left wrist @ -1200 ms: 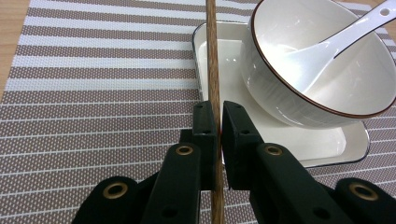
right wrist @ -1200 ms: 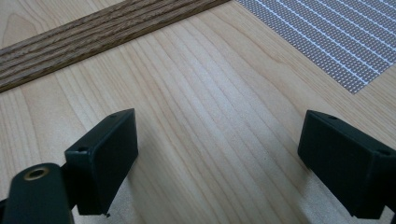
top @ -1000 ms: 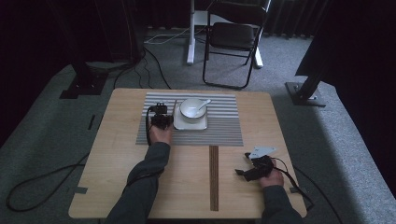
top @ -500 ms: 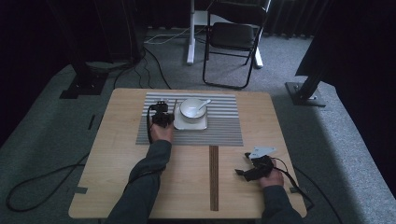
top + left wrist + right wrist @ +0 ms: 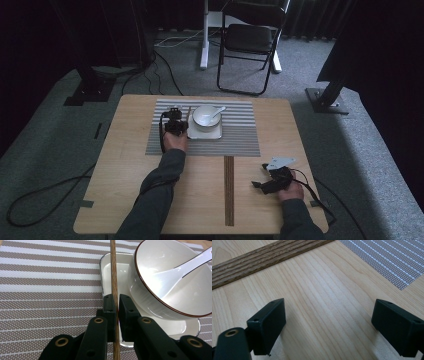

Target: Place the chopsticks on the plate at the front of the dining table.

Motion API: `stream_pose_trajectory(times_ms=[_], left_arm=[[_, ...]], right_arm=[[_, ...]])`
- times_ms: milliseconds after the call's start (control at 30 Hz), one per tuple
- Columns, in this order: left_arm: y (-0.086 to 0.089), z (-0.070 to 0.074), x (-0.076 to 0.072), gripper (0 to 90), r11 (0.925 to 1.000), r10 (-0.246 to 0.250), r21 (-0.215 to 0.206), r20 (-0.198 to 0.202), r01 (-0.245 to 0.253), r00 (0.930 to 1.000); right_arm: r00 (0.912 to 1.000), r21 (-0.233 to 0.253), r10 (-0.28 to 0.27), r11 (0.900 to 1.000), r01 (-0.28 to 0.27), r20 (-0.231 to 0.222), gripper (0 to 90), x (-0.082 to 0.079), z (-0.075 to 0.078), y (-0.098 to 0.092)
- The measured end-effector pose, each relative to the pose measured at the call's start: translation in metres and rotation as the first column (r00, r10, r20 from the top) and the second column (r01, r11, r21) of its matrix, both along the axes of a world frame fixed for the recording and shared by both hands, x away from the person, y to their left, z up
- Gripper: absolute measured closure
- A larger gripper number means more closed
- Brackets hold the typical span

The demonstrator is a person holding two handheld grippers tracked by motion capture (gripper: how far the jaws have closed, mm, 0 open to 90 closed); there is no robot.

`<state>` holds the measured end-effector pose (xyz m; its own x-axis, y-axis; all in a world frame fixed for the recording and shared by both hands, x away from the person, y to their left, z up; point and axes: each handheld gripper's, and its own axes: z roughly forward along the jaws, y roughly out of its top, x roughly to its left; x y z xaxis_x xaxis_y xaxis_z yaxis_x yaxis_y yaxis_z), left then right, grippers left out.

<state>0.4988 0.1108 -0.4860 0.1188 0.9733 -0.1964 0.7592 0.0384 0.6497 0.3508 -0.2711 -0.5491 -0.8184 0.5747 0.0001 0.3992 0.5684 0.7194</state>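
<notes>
Seen from above: pale wooden counter [image 5: 120,170] with a dark inlaid strip [image 5: 229,190] running toward the near edge. On its far half, a grey-and-white striped placemat [image 5: 240,135] carrying a white square plate [image 5: 206,132], a white round bowl [image 5: 205,116] and a white spoon [image 5: 216,111] resting in the bowl. Left hand-held gripper [image 5: 173,113] just beside the plate's left edge, over the placemat. Right hand-held gripper [image 5: 259,184] low over bare wood near the right corner. Beyond the counter, a black folding chair [image 5: 250,40] on grey carpet.

A mat [image 5: 202,127] lies along the desk's [image 5: 125,165] far edge, near its middle. On the mat sits a dish [image 5: 206,133]; in it a bowl [image 5: 206,116] with a spoon [image 5: 216,111]. A stick [image 5: 114,277] lies just left of the dish. The right claw [image 5: 256,178] rests near the near right corner.
</notes>
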Motion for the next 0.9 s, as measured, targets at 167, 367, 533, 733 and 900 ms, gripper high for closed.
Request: stream_pose_trajectory(times_ms=[167, 367, 533, 733, 900], left_arm=[[-0.002, -0.003, 0.002, 84.3, 1.0000, 0.004, 0.002, -0.005, -0.004, 1.0000], [-0.005, -0.004, 0.004, 84.3, 1.0000, 0.007, -0.003, -0.008, -0.007, 0.9999], [-0.007, -0.005, 0.008, 84.3, 1.0000, 0.009, -0.001, -0.009, -0.009, 0.9999], [-0.011, -0.006, 0.012, 84.2, 1.0000, 0.007, 0.006, -0.013, -0.007, 0.9999], [-0.012, -0.008, 0.014, 84.3, 0.9999, 0.014, 0.005, -0.016, -0.014, 0.9998]], right_arm=[[1.0000, 0.000, -0.001, 1.000, 0.001, 0.000, 11.6, 0.000, 0.000, 0.000], [1.0000, 0.000, -0.001, 1.000, 0.001, 0.000, 11.6, 0.000, 0.000, 0.000], [1.0000, 0.000, -0.003, 1.000, 0.003, 0.000, 11.6, 0.000, 0.000, 0.000], [1.0000, 0.000, -0.004, 1.000, 0.004, 0.000, 11.6, 0.000, 0.000, 0.000], [1.0000, 0.000, -0.004, 1.000, 0.004, 0.000, 11.6, 0.000, 0.000, 0.000]])
